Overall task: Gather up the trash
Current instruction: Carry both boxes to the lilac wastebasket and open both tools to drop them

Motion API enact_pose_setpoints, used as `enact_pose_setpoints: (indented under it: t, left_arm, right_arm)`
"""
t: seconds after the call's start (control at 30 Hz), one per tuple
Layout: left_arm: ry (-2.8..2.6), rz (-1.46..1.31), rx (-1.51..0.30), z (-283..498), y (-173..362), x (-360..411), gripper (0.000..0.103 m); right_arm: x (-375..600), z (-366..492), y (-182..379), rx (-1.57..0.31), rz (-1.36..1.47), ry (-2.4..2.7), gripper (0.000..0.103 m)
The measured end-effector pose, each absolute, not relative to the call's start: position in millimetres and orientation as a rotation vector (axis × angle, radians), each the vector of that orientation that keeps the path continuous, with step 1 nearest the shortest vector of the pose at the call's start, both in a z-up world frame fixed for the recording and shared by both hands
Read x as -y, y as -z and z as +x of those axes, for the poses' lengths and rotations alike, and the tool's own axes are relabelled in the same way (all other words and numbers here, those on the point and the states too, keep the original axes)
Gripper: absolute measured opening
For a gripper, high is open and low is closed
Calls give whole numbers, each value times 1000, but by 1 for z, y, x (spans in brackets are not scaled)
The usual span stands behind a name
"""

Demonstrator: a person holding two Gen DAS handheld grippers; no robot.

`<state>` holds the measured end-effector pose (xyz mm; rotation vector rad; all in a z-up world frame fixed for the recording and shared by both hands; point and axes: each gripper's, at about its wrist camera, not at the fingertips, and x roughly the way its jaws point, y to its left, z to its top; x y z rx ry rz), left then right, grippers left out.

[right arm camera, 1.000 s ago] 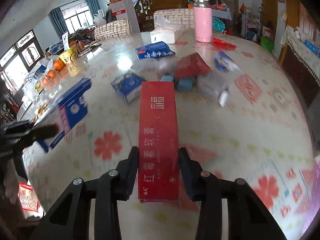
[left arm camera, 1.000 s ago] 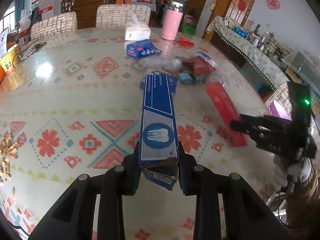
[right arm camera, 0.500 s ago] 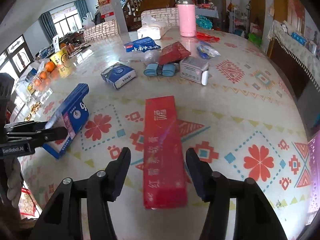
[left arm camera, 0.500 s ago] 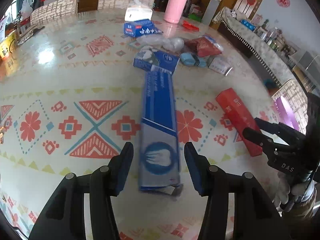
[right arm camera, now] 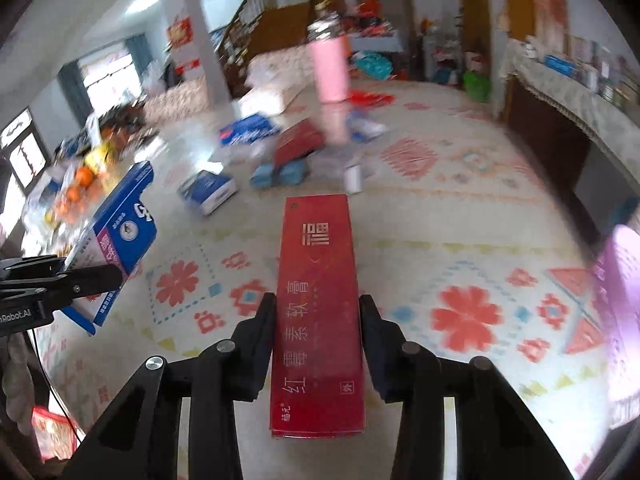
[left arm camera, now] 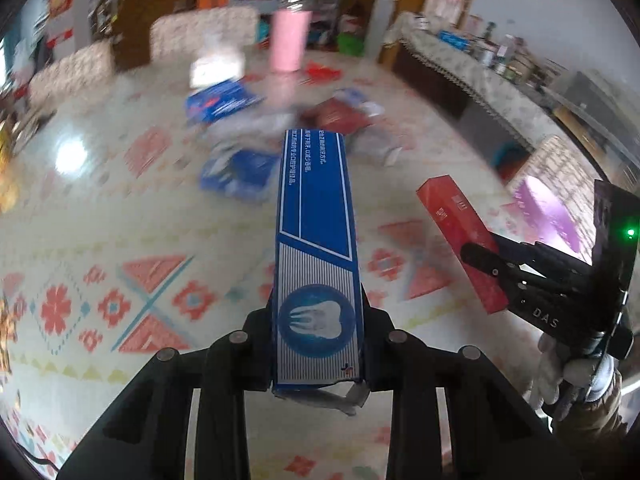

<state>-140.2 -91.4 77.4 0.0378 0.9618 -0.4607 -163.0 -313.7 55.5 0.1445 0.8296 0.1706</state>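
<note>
A long blue toothpaste box (left arm camera: 316,220) with a tooth logo points away from me, lifted off the patterned table (left arm camera: 120,240). My left gripper (left arm camera: 318,320) has its jaws closing on the box's near end, and the pads press its sides. A long red box (right arm camera: 316,248) with gold characters is held the same way by my right gripper (right arm camera: 318,302), which is shut on its near end. In the left wrist view the right gripper (left arm camera: 480,264) holds the red box (left arm camera: 460,232) at the right. In the right wrist view the left gripper (right arm camera: 100,276) carries the blue box (right arm camera: 120,236) at the left.
Mid-table lies a blurred heap of litter: blue packets (left arm camera: 236,176), a red packet (left arm camera: 336,116) and a small box (right arm camera: 208,192). A pink bottle (left arm camera: 290,40) and a tissue pack (left arm camera: 216,64) stand beyond. Oranges (right arm camera: 80,184) sit at the left edge, chairs at the far side.
Half a second ago both boxes lay on the table between open jaws. Both grippers have since closed on them and raised them, as they held them a second ago.
</note>
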Motion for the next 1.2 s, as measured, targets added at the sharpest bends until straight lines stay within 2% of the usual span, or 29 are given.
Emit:
enact_pose_setpoints:
  t: [0.2, 0.53, 0.87, 0.9, 0.97, 1.0, 1.2]
  left_arm:
    - [609, 138, -938, -140, -98, 169, 30]
    - [861, 240, -911, -128, -122, 343, 30]
    - [1038, 258, -974, -111, -112, 497, 31]
    - [1038, 269, -975, -110, -109, 508, 34]
    - [1020, 285, -976, -111, -106, 516, 59]
    - [1012, 286, -964, -114, -107, 515, 64]
    - [956, 325, -884, -127, -122, 491, 74]
  right_arm:
    - [391, -200, -81, -740, 220, -18, 44]
    - [547, -260, -104, -652, 314, 316, 44]
    - [639, -259, -91, -661, 391, 435, 45]
    - [643, -258, -88, -665, 397, 435, 45]
    - [653, -255, -79, -680, 432, 439, 46]
    - [656, -254, -76, -681, 444, 430, 46]
    - [643, -268, -73, -663, 449, 408, 49]
